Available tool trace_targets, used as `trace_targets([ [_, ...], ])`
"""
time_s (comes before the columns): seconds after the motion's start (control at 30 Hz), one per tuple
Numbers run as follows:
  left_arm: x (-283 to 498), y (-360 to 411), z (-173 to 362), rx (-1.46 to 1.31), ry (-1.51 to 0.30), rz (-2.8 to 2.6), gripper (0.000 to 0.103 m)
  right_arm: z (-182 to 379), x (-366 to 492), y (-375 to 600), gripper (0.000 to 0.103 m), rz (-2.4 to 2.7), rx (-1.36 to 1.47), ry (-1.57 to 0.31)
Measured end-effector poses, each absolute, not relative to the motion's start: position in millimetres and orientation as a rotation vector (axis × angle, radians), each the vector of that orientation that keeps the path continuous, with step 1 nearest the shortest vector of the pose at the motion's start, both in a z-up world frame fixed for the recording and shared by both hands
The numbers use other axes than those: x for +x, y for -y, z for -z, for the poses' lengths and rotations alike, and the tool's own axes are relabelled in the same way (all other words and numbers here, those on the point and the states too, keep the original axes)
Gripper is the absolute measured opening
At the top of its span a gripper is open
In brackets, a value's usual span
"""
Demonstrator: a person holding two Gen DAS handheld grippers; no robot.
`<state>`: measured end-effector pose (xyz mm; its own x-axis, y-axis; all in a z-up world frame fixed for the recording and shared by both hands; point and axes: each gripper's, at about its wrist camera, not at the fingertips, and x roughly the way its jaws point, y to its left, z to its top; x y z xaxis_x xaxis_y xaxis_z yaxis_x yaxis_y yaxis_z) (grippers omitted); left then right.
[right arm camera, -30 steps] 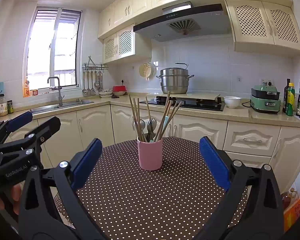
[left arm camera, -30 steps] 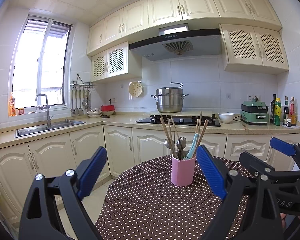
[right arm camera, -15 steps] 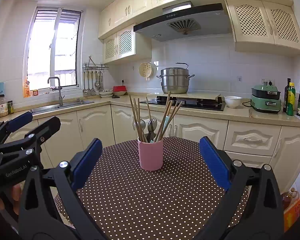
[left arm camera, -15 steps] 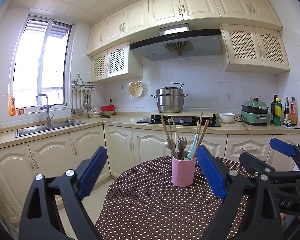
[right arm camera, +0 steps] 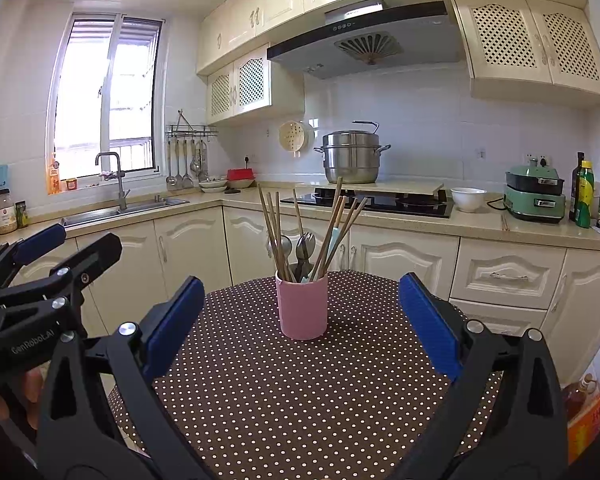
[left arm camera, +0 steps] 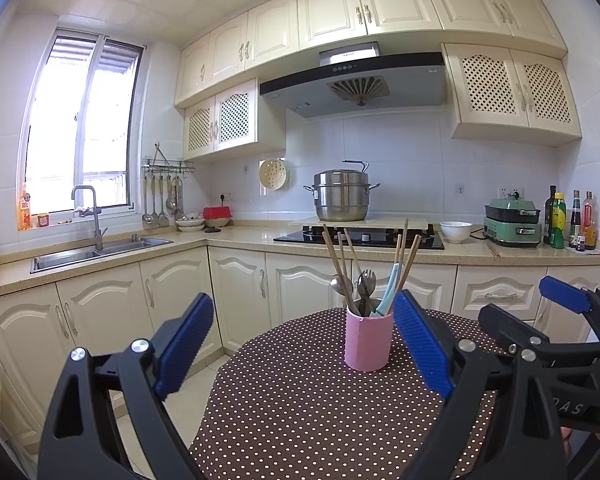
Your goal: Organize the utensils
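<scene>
A pink cup (left arm camera: 369, 340) stands upright on a round table with a brown polka-dot cloth (left arm camera: 300, 408). It holds several wooden chopsticks (left arm camera: 336, 264), metal spoons and a fork (left arm camera: 366, 282), and a light-blue handled utensil (left arm camera: 390, 288). My left gripper (left arm camera: 304, 344) is open and empty, short of the cup. My right gripper (right arm camera: 300, 322) is open and empty, with the cup (right arm camera: 302, 304) centred between its fingers but farther ahead. The chopsticks (right arm camera: 274, 232) fan out of the cup. Each gripper shows at the edge of the other's view.
Behind the table runs a counter with a sink (left arm camera: 100, 250), a hob with a steel pot (left arm camera: 342, 196), a white bowl (left arm camera: 455, 231), a green appliance (left arm camera: 512, 222) and bottles (left arm camera: 568, 220). Cabinet fronts stand close behind the table.
</scene>
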<state>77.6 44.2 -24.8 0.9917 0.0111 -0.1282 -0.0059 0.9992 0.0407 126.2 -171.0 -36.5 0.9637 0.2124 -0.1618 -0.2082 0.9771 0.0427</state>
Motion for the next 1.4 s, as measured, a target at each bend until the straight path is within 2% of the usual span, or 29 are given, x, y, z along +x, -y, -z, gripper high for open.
trace_targets([
  [1.07, 148.4, -35.7, 34.3, 0.046, -0.204, -0.032, 0.089, 46.2, 192.3, 181.0, 0.096, -0.239, 0.044, -0.216],
  [1.4, 192.5, -34.0, 60.6, 0.017, -0.332, -0.02, 0.089, 64.1, 226.9, 187.5, 0.096, -0.246, 0.063, -0.291],
])
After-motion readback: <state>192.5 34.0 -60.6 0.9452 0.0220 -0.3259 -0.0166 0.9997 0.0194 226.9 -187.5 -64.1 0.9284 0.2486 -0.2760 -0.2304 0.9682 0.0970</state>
